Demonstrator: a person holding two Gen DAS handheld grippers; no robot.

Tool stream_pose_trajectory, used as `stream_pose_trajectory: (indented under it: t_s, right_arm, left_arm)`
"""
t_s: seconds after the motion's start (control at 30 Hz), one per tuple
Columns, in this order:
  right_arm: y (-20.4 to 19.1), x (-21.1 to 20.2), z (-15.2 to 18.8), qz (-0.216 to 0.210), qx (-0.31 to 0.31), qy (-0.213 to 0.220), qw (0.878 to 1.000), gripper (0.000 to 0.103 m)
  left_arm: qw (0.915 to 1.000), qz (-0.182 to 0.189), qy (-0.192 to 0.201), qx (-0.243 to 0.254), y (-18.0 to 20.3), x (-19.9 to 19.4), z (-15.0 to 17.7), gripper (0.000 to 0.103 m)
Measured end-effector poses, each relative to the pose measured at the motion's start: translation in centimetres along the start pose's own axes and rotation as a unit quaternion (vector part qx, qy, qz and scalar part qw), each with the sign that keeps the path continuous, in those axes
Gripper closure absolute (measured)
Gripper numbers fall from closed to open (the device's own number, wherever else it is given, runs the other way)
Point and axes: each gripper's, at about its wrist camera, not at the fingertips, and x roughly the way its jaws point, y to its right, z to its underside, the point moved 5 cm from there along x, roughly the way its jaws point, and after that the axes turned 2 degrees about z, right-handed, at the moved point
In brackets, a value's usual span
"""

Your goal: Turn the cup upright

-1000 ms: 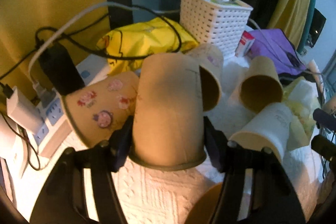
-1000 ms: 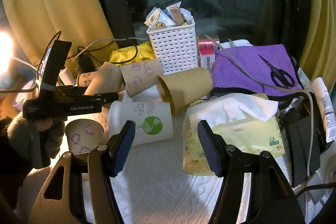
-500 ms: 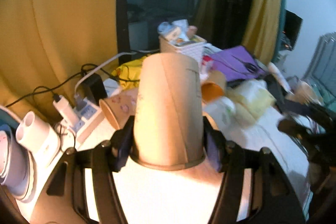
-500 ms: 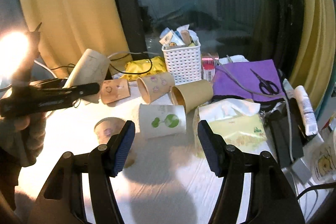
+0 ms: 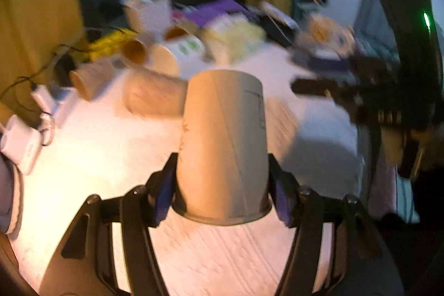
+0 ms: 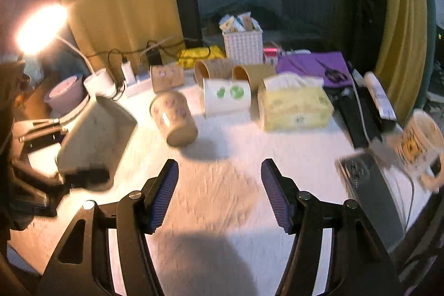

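Observation:
My left gripper is shut on a plain brown paper cup, rim toward the camera, closed base pointing away, held above the white tabletop. In the right wrist view the same cup shows at the left, tilted, in the left gripper. My right gripper is open and empty over the table. Several other paper cups lie on their sides: a patterned one, a white one with green print and brown ones.
A yellow tissue box, a white basket, a purple cloth with scissors, a mug at the right edge, a lit lamp and a power strip at the left.
The left gripper has carried the brown cup away from the pile toward the front of the table and swung right. The right gripper has pulled back. Both views are motion-blurred.

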Motion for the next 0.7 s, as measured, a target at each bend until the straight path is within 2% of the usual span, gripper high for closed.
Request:
stream_pose_trajectory:
  t_s: [0.13,0.23,0.33,0.47,0.57,0.7]
  right_arm:
    - [0.6,0.0,2.3,-0.002,0.003,-0.018,1.0,0.038]
    - [1.1,0.5,3.2,-0.002,0.004,-0.031,0.999,0.038]
    - [1.5,1.0,3.4,-0.003,0.002,-0.039,0.999,0.038]
    - [1.2,2.0,4.0,-0.012,-0.004,-0.053,0.998,0.038]
    - [0.4,2.3,4.5,-0.021,-0.016,-0.062,0.998,0.038]
    - [-0.2,2.4,5.3,-0.025,-0.022,-0.074,0.997,0.038]
  left_arm:
    - [0.9966,0.034,-0.041,0.063,3.8,1.8,1.8,0.04]
    - [0.9928,0.033,-0.057,0.1,5.7,3.2,2.0,0.04]
    - [0.9908,0.037,-0.058,0.116,6.6,3.8,1.5,0.038]
    - [0.9884,0.03,-0.079,0.126,6.8,4.7,1.4,0.033]
    - [0.9878,0.019,-0.086,0.129,6.6,4.7,1.7,0.022]
    - [0.9898,0.003,-0.091,0.11,5.5,3.7,2.3,0.02]
